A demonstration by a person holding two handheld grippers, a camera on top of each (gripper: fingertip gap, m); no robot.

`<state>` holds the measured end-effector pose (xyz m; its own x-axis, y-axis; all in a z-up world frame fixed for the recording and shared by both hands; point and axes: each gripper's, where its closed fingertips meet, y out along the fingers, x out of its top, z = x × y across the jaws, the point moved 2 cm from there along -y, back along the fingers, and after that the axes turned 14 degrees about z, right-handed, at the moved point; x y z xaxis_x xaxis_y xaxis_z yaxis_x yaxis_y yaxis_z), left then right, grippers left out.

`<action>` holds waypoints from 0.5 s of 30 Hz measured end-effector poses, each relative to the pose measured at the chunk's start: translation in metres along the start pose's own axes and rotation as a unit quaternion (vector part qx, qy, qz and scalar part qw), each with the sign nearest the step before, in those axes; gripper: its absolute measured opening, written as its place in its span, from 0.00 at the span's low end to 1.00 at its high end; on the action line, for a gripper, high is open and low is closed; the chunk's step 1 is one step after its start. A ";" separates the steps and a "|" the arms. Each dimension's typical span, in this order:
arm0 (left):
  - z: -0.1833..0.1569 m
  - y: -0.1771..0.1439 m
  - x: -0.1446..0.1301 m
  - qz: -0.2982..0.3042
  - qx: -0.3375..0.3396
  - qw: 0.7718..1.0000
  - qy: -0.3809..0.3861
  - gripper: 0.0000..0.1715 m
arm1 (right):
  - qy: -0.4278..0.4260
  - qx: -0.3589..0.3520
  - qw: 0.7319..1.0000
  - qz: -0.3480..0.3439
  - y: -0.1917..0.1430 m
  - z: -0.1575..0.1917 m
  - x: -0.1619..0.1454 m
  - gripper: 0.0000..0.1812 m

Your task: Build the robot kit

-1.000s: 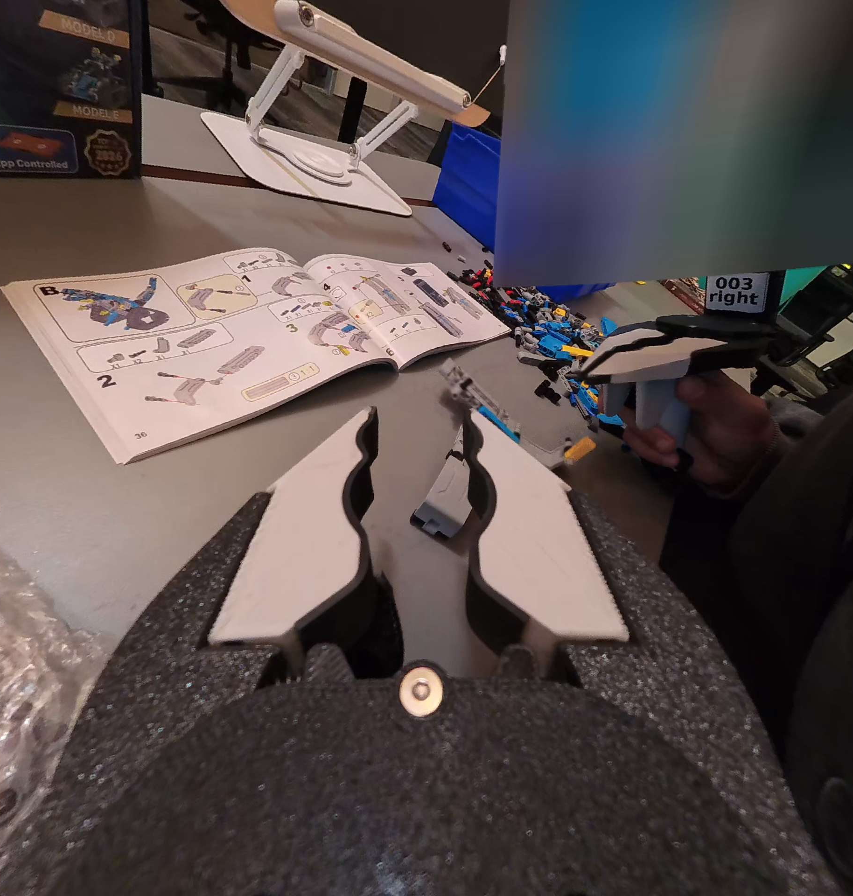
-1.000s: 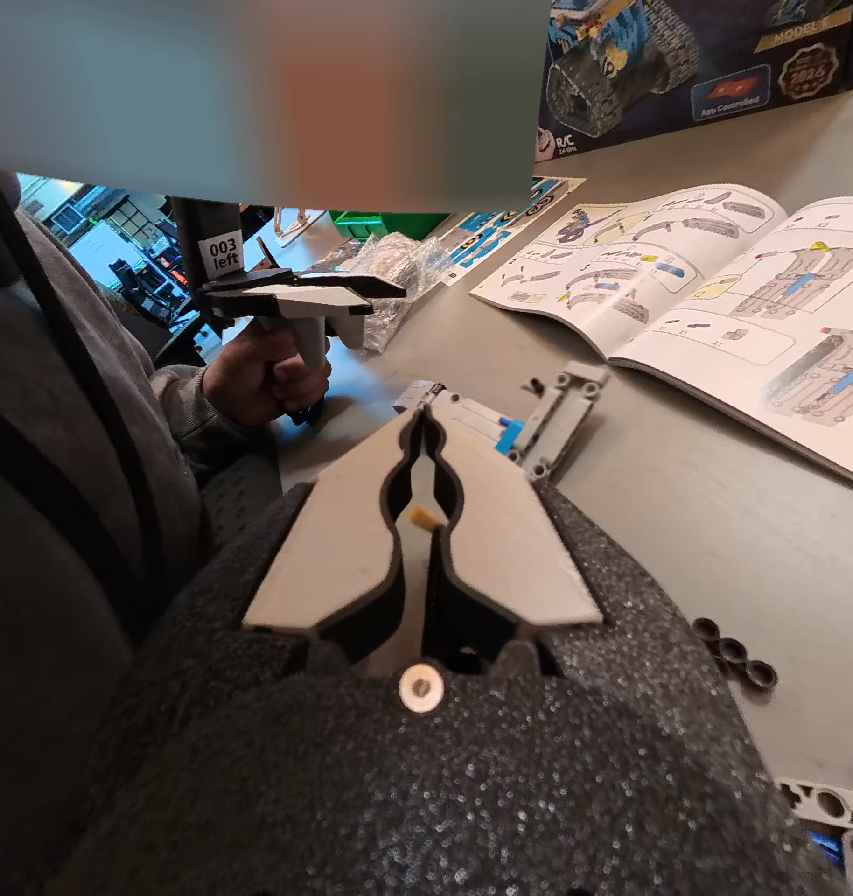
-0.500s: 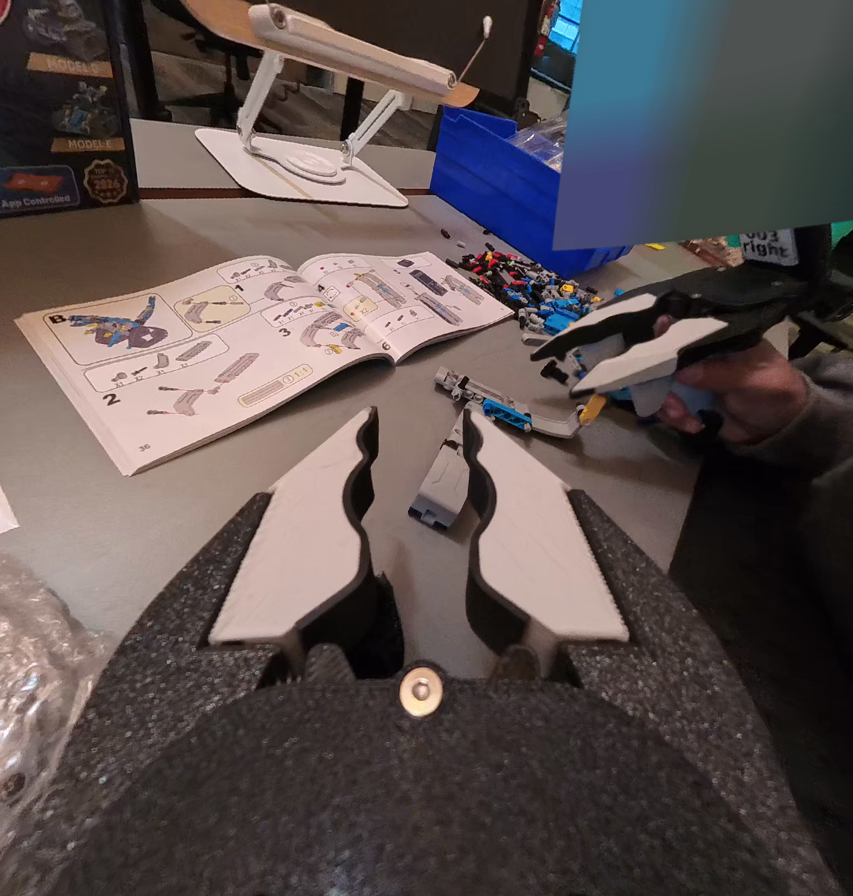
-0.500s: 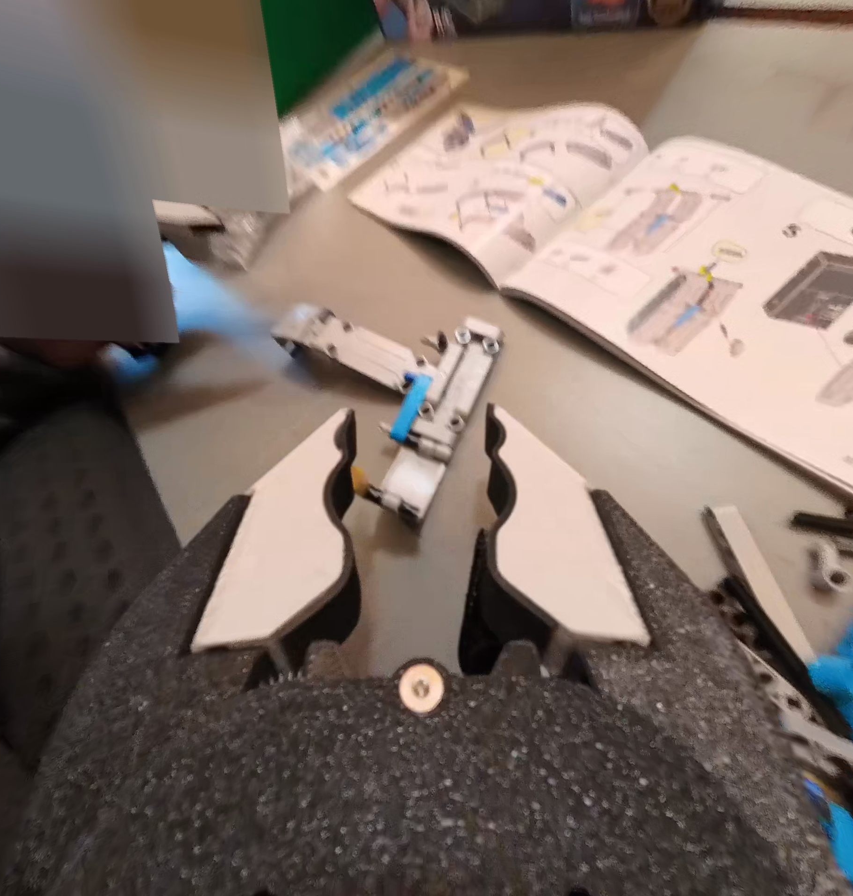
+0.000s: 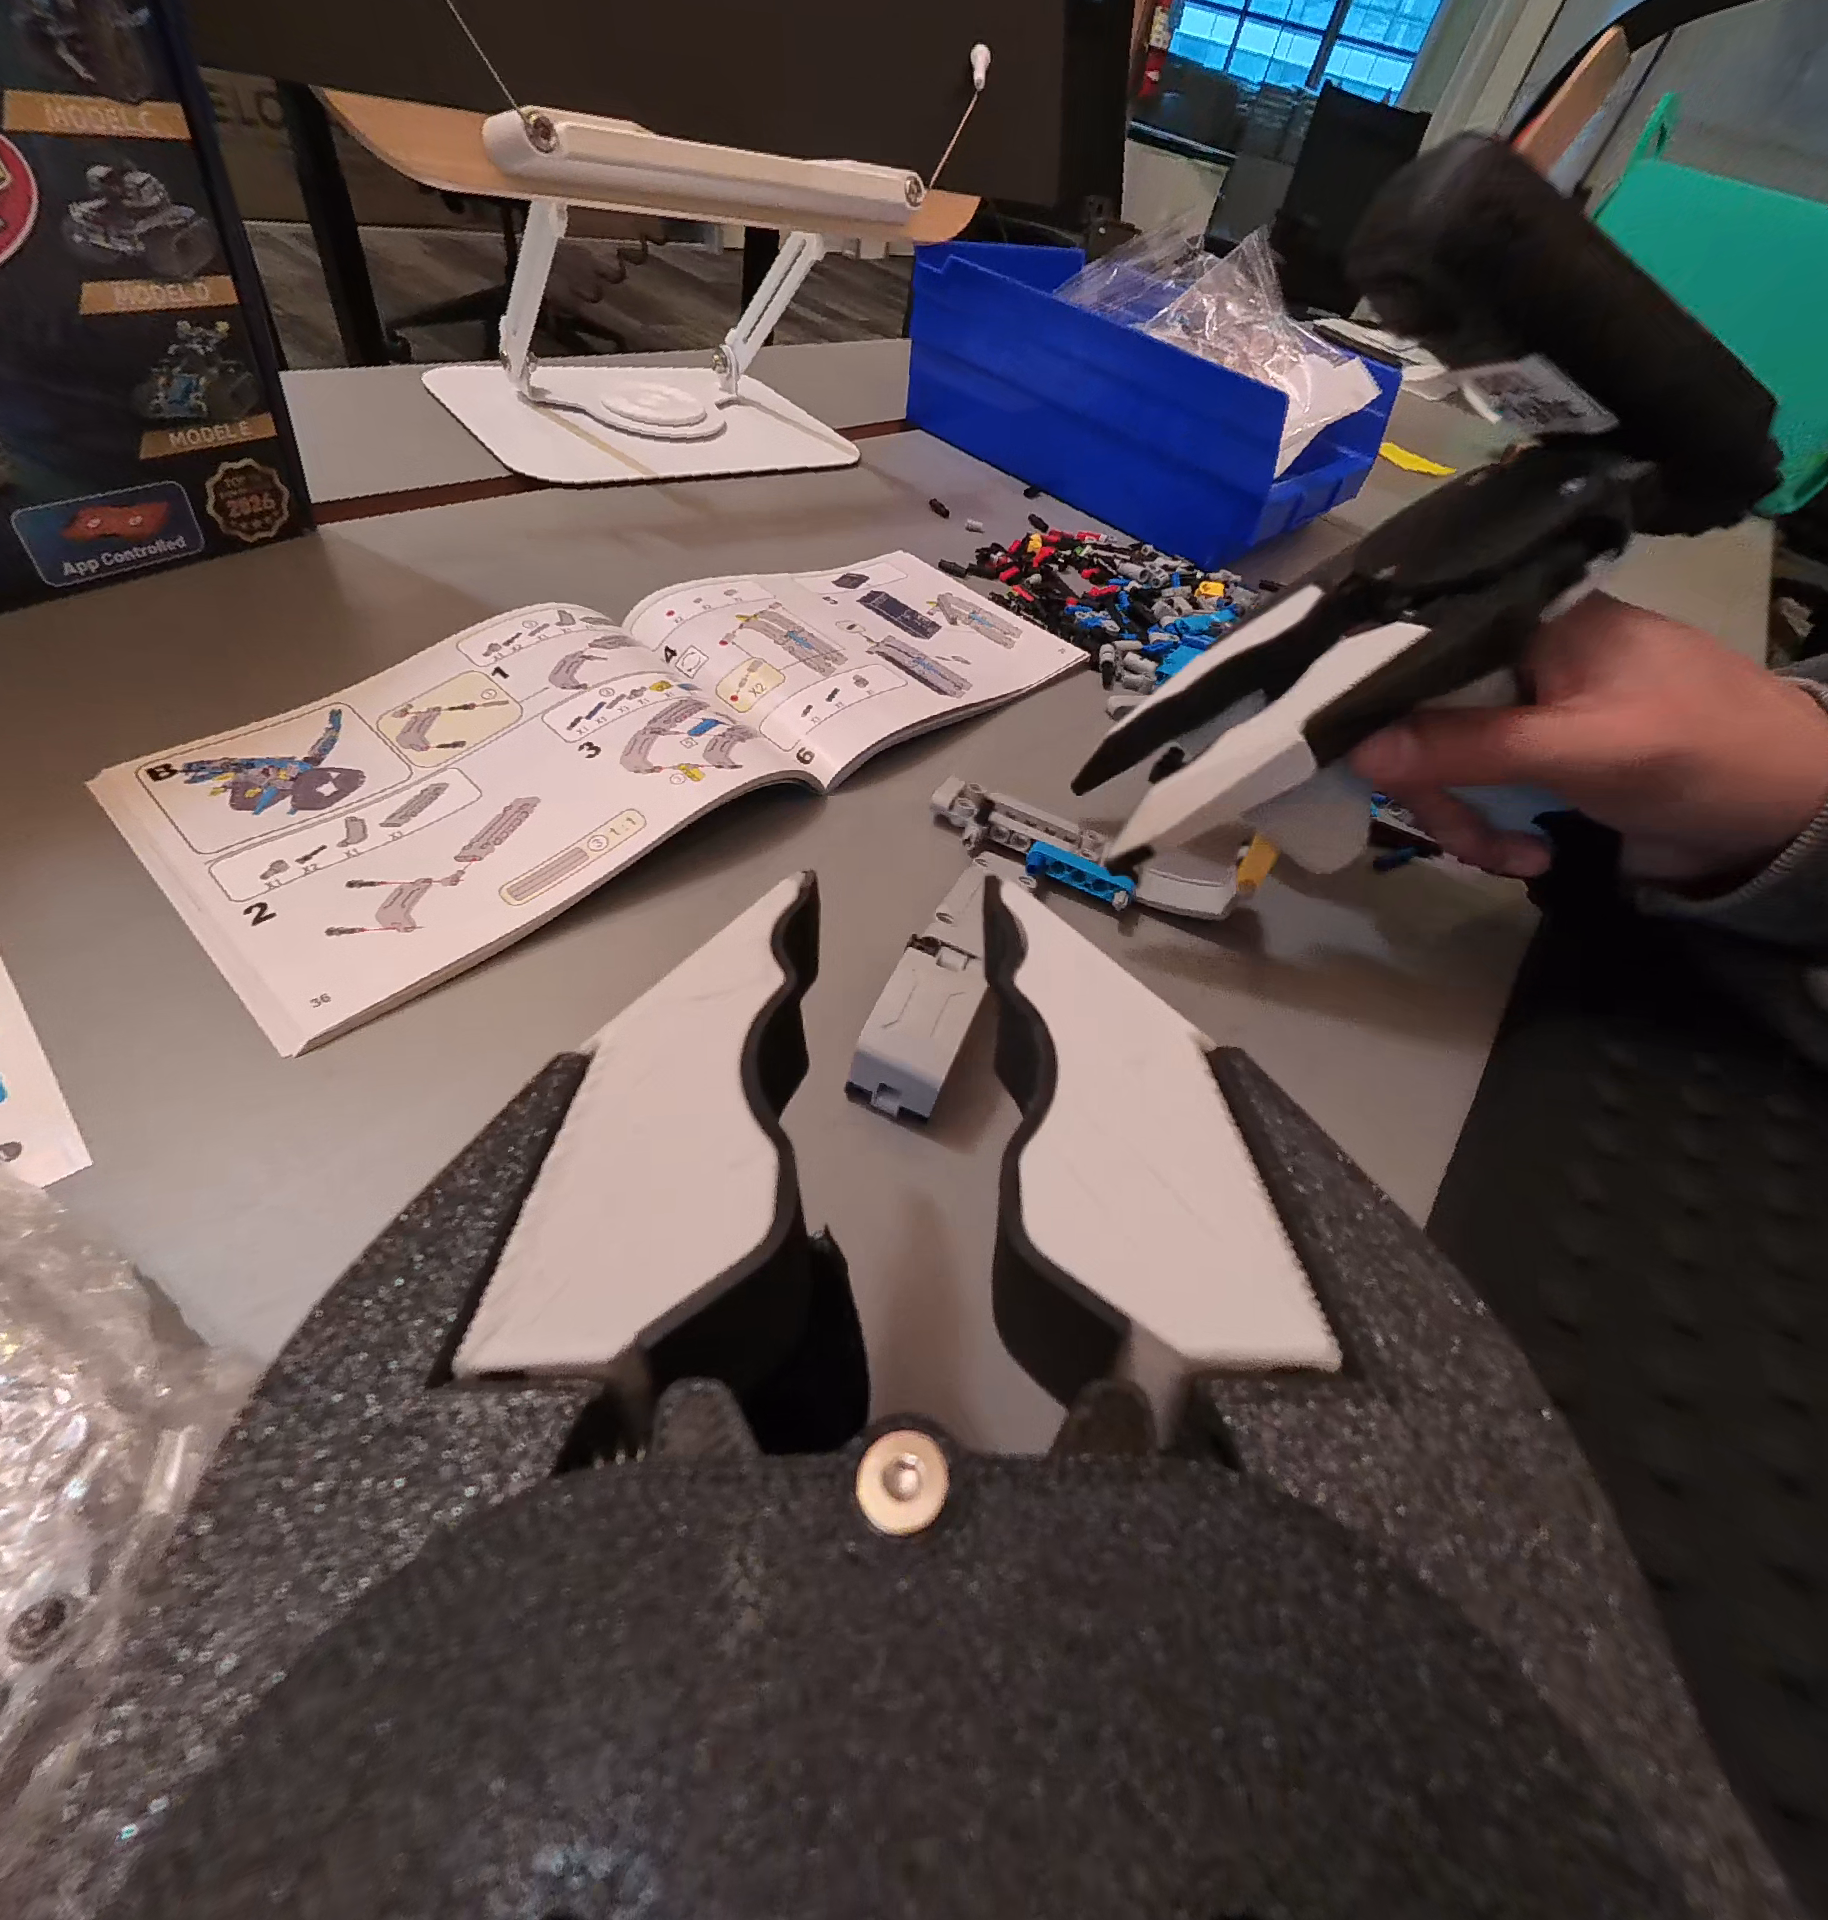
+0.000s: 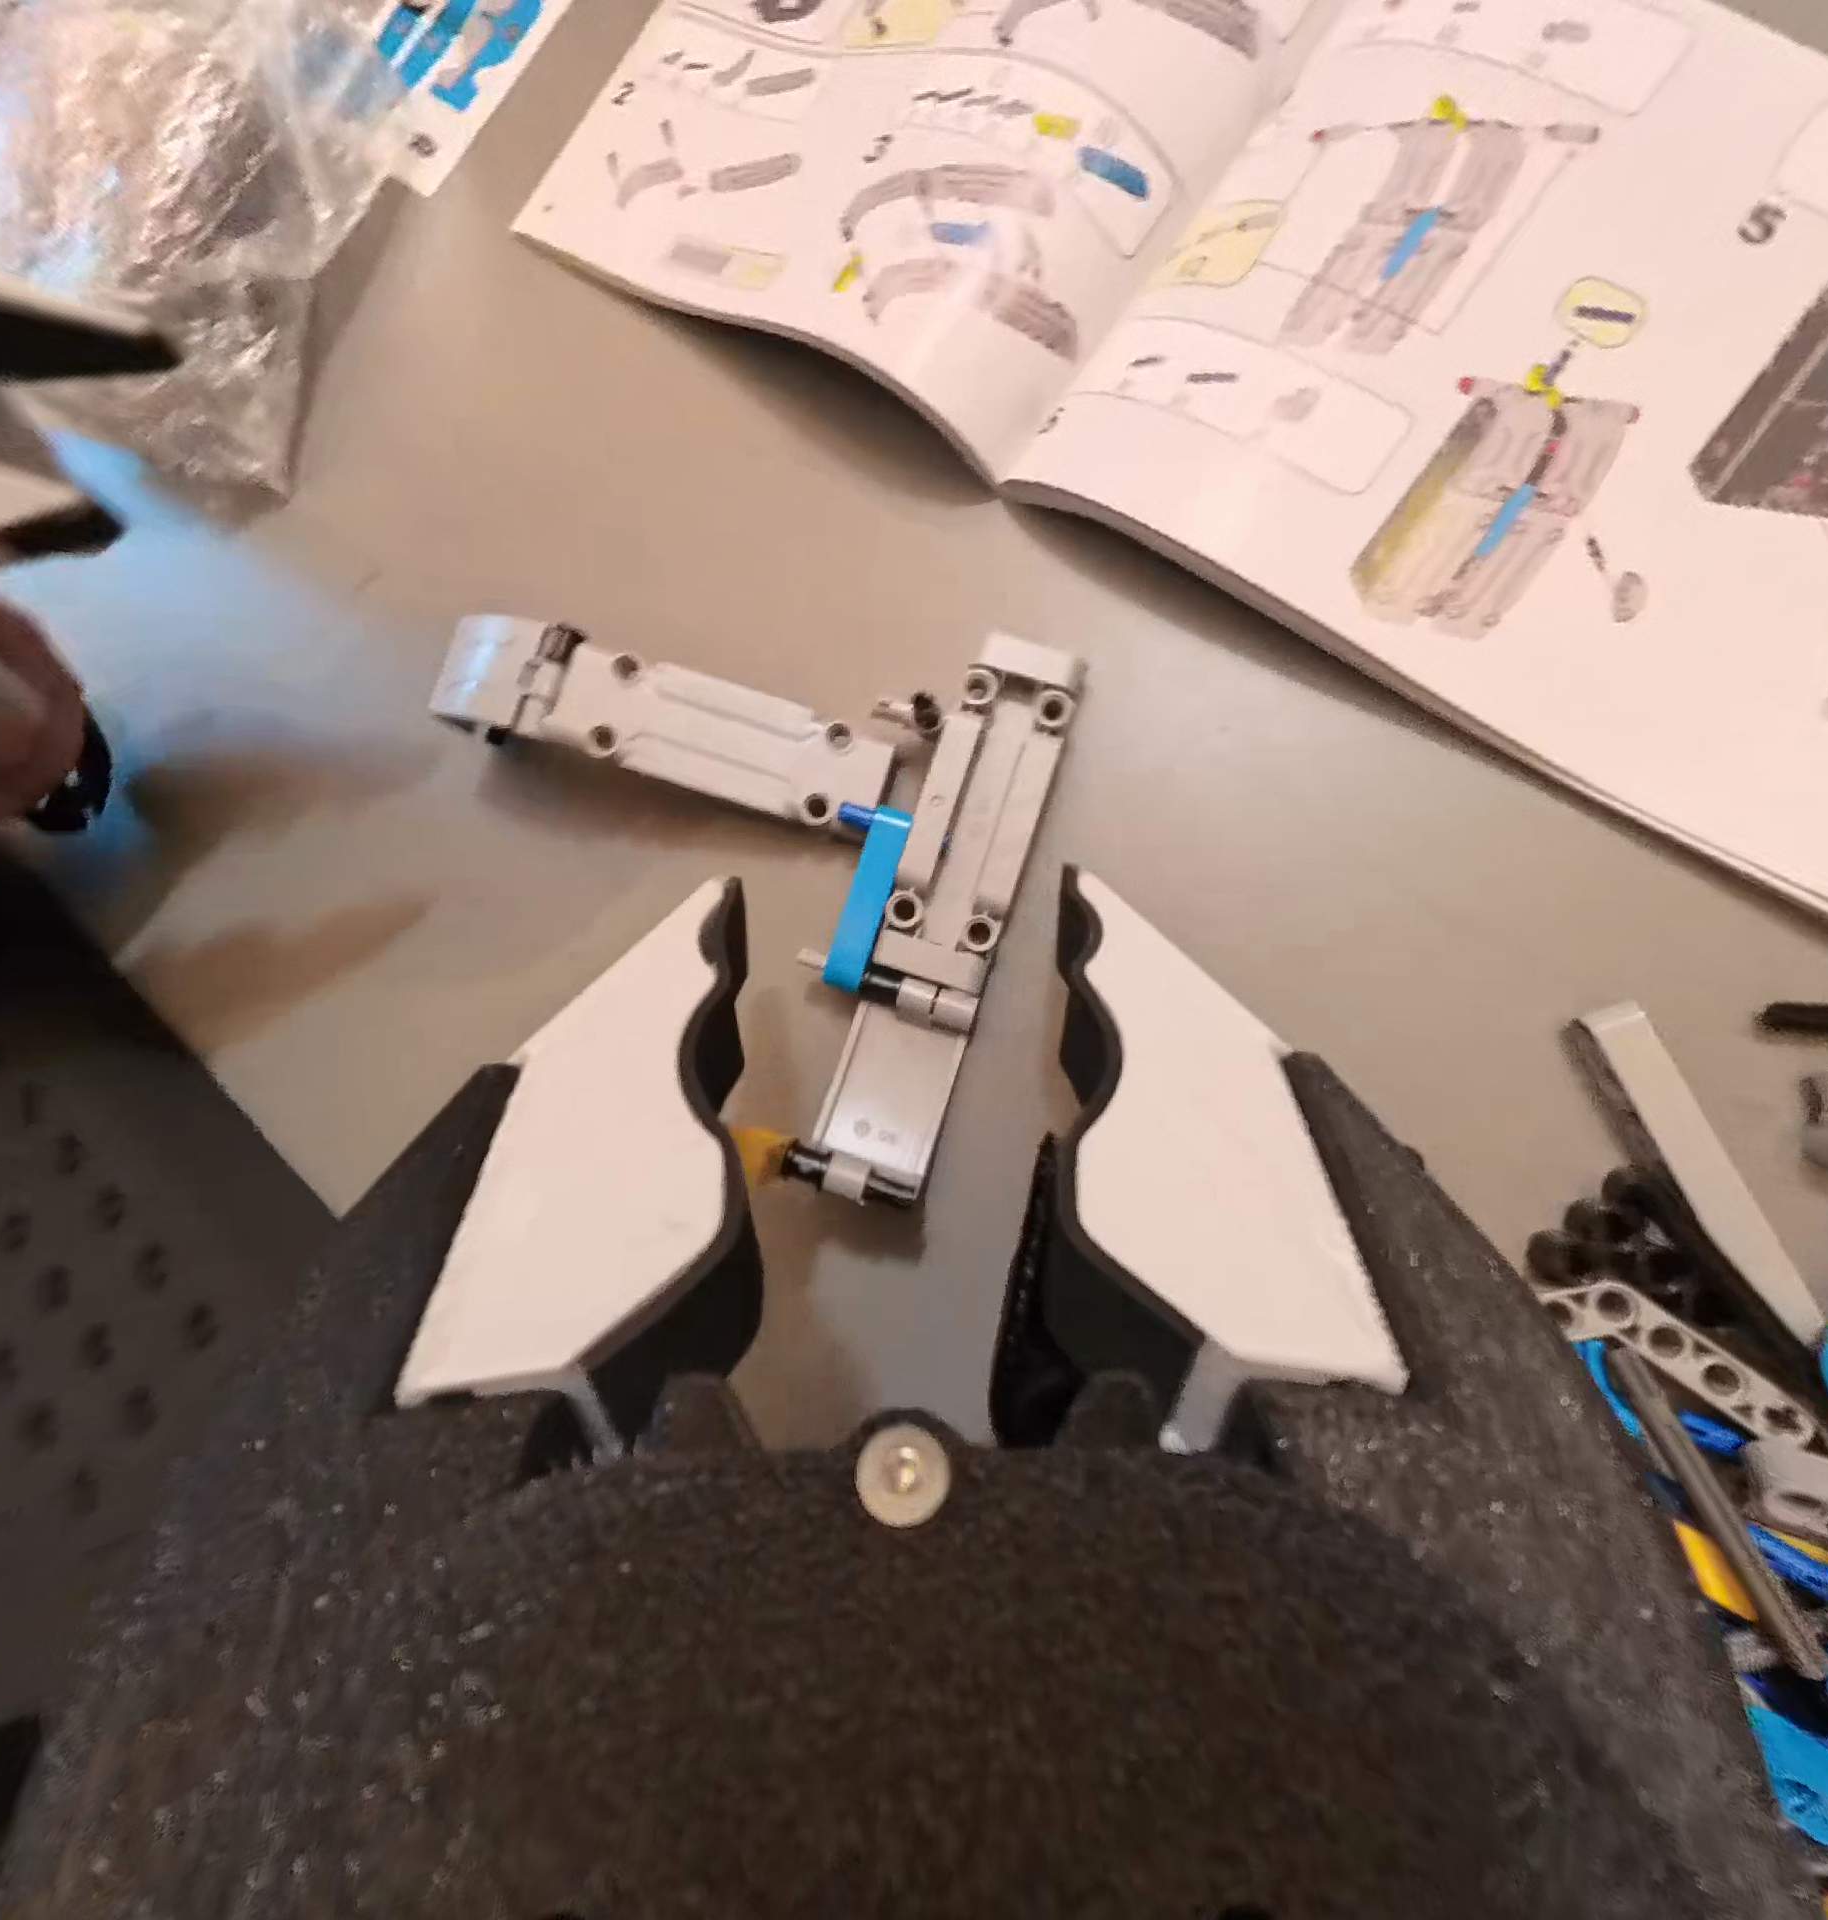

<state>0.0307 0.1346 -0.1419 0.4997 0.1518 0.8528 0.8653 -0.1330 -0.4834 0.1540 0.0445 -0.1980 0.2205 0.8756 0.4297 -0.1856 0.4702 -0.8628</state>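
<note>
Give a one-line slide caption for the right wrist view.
Open right tongs hover over a grey brick assembly on the table, beside an open manual.

The right hand-held gripper (image 6: 899,904) opened and lowered over the grey assembly (image 6: 931,914).

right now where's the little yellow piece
In the right wrist view the yellow piece sits on the grey assembly's near end, against the open right gripper's left finger.
</note>
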 end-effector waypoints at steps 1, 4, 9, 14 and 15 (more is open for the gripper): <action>-0.001 0.000 0.000 0.001 -0.001 1.000 0.000 0.18 | 0.010 -0.006 1.000 0.012 0.003 -0.003 0.000 0.34; -0.004 -0.001 0.000 0.000 -0.001 1.000 0.003 0.18 | -0.002 -0.047 0.998 0.039 0.015 -0.005 0.000 0.32; -0.011 0.000 0.000 0.001 -0.014 1.000 0.011 0.18 | -0.052 -0.107 0.991 0.059 0.018 -0.004 -0.004 0.18; -0.032 -0.009 0.010 -0.044 -0.117 0.992 -0.016 0.22 | -0.003 0.122 0.992 -0.041 -0.016 0.029 0.011 0.18; -0.038 -0.011 0.013 -0.056 -0.154 0.986 -0.031 0.27 | 0.005 0.244 0.966 -0.084 -0.037 0.052 0.020 0.17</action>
<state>0.0258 0.1008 -0.1177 0.4108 0.2415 0.8791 0.8673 -0.4009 -0.2951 0.1153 0.0501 -0.1437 0.2961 0.7820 0.5484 -0.5753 0.6044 -0.5512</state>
